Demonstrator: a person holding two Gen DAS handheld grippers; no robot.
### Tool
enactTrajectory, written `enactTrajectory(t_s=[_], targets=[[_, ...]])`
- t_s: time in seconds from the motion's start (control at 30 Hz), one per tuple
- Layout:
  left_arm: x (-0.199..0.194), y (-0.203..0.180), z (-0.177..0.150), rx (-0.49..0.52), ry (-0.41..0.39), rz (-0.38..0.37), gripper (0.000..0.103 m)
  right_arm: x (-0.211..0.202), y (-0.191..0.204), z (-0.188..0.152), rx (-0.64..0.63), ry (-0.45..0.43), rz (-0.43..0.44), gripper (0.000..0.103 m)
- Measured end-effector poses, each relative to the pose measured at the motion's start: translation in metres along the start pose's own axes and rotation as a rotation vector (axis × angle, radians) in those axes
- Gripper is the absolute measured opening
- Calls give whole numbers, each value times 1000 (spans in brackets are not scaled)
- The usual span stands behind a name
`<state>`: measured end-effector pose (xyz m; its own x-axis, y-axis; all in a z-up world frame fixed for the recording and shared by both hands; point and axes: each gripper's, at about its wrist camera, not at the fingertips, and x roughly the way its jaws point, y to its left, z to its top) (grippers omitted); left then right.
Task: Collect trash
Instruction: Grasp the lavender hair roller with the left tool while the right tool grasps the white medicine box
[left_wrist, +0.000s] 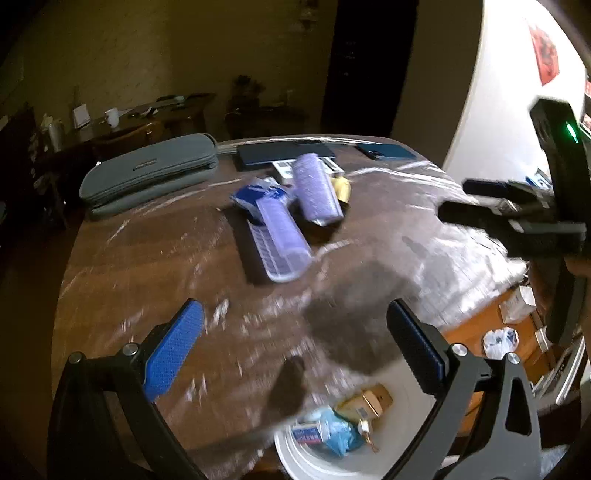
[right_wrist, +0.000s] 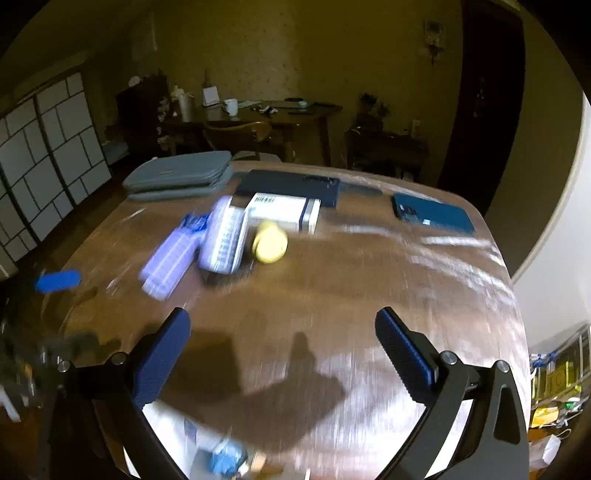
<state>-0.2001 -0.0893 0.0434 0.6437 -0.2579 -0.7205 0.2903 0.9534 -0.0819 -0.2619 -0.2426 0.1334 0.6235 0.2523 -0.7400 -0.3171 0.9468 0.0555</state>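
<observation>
Both grippers, left (left_wrist: 295, 343) and right (right_wrist: 282, 350), fingers wide, empty. Purple tray (left_wrist: 280, 240) ahead on desk (left_wrist: 147, 258), long axis toward left fingers; left nearer.

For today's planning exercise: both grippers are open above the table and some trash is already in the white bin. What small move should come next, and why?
Probably reach the right gripper toward the crumpled yellow wrapper: both grippers hold nothing, the white bin already holds scraps, and the wrapper lies loose beside the white box.
</observation>
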Motion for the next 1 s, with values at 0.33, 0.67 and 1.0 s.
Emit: enactTrajectory(t_s=[0.33,0.67,1.0], targets=[[40,12,27,20,24,39,100,111,-9,103,111,161,30,99],[63,19,42,17,39,43,100,175,2,123,101,313,12,99],[81,28,48,15,68,25,100,197,6,127,63,358,-20,99]])
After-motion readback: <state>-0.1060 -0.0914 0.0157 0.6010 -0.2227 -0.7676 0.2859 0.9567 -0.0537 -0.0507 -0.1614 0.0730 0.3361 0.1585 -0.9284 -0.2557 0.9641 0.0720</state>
